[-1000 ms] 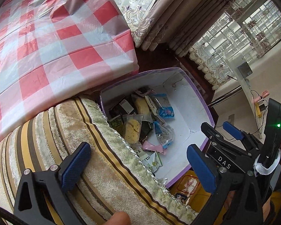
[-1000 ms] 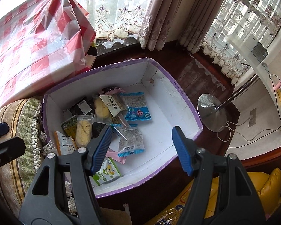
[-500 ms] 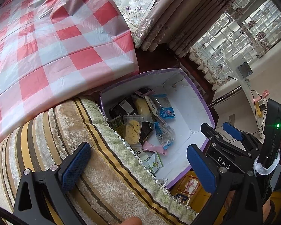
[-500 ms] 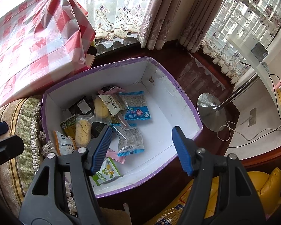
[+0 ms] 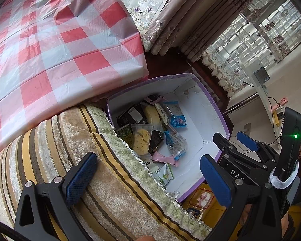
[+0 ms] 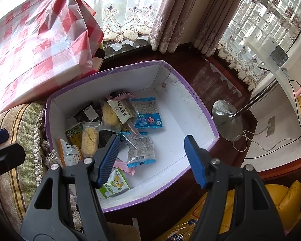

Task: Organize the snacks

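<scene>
Grippers poised over a box [image 6: 198,108] of snacks [image 6: 146,112]
Both the left gripper [image 5: 148,172] and right gripper [image 6: 150,160] hold fingers apart, gripping nothing.

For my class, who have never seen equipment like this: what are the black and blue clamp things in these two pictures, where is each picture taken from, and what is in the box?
Each clamp is a hand-held grasping tool with two blue-padded fingers; a person holds one in each hand. A small camera rides on each tool and looks forward along its fingers, so you get one picture per hand.

In the left-hand picture the left tool hangs open over a striped cushion, holding nothing. In the right-hand picture the right tool hangs open above a purple-edged box, also holding nothing.

Inside the box lies a loose pile of wrapped snacks, mostly toward one side. Beside the cushion is a red and white checked cloth.
</scene>
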Available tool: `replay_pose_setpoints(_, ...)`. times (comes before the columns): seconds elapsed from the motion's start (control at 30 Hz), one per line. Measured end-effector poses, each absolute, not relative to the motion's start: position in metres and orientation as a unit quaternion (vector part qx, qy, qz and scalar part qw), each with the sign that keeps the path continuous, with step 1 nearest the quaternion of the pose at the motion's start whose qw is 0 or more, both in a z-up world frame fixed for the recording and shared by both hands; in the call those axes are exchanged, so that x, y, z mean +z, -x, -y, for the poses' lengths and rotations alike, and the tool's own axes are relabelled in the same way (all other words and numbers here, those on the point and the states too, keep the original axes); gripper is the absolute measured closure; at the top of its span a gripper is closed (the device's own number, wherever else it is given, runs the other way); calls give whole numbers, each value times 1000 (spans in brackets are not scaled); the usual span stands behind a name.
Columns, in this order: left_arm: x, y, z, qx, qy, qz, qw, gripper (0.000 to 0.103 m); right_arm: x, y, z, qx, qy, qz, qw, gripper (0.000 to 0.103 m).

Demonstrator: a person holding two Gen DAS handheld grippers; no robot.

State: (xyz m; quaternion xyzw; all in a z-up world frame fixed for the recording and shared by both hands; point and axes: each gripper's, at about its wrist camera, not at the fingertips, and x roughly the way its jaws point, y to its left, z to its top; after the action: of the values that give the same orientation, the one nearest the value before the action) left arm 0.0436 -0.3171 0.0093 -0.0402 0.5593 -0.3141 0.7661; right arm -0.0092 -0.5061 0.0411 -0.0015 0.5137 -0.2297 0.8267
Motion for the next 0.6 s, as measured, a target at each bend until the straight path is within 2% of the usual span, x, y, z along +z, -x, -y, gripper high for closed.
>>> replay_pose_setpoints(0.6, 9, -44, 317, -314, 40, -559, 766, 0, 41, 7, 509, -227, -3, -514, 827, 34)
